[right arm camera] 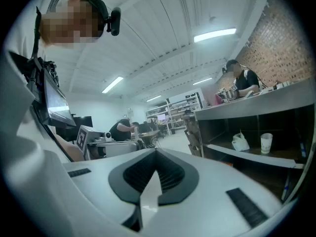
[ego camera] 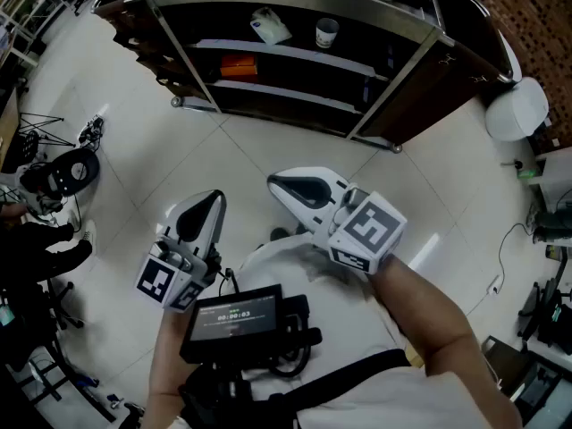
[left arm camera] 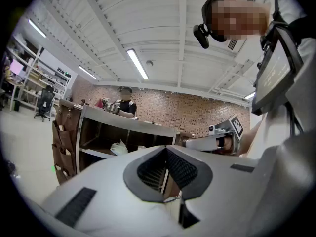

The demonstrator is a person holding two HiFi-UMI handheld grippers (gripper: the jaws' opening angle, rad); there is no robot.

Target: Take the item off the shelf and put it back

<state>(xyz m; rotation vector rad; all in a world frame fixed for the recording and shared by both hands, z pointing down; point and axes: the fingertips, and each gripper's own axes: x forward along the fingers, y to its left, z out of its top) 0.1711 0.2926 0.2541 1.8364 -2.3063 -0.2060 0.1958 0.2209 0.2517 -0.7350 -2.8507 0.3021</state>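
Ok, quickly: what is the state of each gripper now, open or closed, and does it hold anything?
Left gripper: closed, holding nothing.
Right gripper: closed, holding nothing.

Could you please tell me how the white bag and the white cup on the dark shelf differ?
The crumpled white bag slumps with no fixed shape, whereas the white cup stands upright as a rigid cylinder, mouth up. The bag spreads wider along the board; the cup is narrower. In the head view the bag sits left of the cup. Both are whitish and rest apart on the same pale shelf board.
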